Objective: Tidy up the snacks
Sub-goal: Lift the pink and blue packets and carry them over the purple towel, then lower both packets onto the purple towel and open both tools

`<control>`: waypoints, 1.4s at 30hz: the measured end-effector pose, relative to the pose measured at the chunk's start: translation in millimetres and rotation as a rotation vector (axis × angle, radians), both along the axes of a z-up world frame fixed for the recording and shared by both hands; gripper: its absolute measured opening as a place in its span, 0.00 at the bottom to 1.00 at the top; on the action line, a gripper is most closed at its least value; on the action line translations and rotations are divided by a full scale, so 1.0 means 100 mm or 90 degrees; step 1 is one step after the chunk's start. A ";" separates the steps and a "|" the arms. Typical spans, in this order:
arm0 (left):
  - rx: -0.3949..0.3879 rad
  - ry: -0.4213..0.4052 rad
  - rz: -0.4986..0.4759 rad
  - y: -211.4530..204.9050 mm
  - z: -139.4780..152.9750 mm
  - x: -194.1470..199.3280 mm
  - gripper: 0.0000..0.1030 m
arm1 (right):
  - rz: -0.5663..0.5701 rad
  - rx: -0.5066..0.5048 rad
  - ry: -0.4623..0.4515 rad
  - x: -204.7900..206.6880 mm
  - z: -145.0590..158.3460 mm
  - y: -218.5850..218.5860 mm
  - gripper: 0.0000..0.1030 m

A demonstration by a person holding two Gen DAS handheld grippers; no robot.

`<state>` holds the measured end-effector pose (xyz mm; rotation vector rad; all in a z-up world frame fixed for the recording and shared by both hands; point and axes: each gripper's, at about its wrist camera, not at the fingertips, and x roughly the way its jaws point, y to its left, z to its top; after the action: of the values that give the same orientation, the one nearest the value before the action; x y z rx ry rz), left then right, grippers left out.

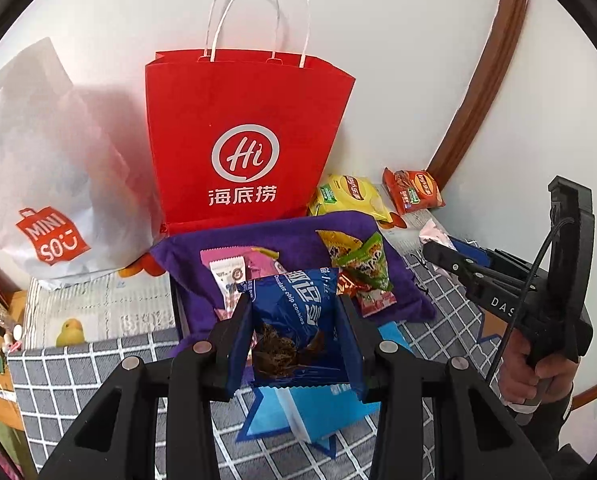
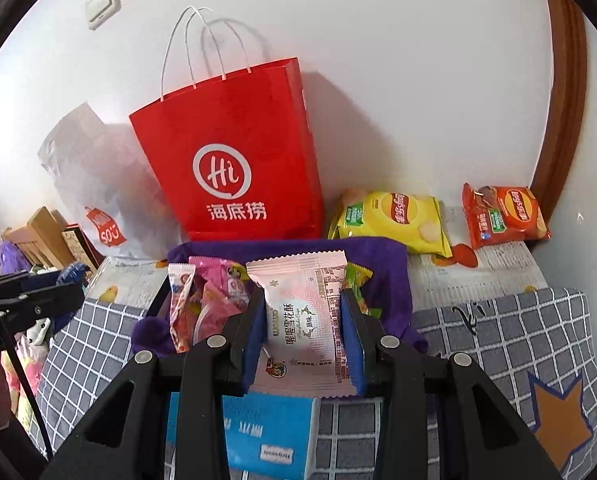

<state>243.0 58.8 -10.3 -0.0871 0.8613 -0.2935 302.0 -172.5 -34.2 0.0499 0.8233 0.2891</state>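
- The left gripper (image 1: 294, 320) has its jaws closed on a blue chocolate chip cookie packet (image 1: 288, 312); the packet stands upright between the pads, its long axis pointing away from the camera.
- The right gripper (image 2: 304, 320) has its jaws pressed on a pink-white snack packet (image 2: 304, 312), also held upright.
- The purple bin (image 1: 202, 256), already holding several snacks, lies directly ahead of and below both held packets, in front of the red paper bag (image 1: 242, 136).
- I judge neither hand is clearly nearer to the bin.
- Only the right wrist view shows the yellow chip bag (image 2: 394, 216) and the orange chip bag (image 2: 502, 216) fully, against the wall.
- Only the left wrist view shows the other gripper's hand (image 1: 538, 368).
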 end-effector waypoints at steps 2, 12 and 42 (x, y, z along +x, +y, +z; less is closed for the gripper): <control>-0.001 0.001 0.000 0.00 -0.02 0.07 0.37 | 0.000 0.002 0.000 0.08 0.00 0.01 0.35; -0.008 0.012 0.007 0.00 -0.09 0.40 0.37 | 0.009 -0.006 -0.006 0.39 0.05 0.11 0.35; -0.007 0.059 0.051 0.02 -0.40 0.91 0.37 | 0.028 -0.034 0.028 0.87 -0.27 0.15 0.35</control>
<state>334.4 60.8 -50.1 -0.1449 0.9453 -0.2208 389.4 -157.0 -61.1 -0.0121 0.8757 0.3074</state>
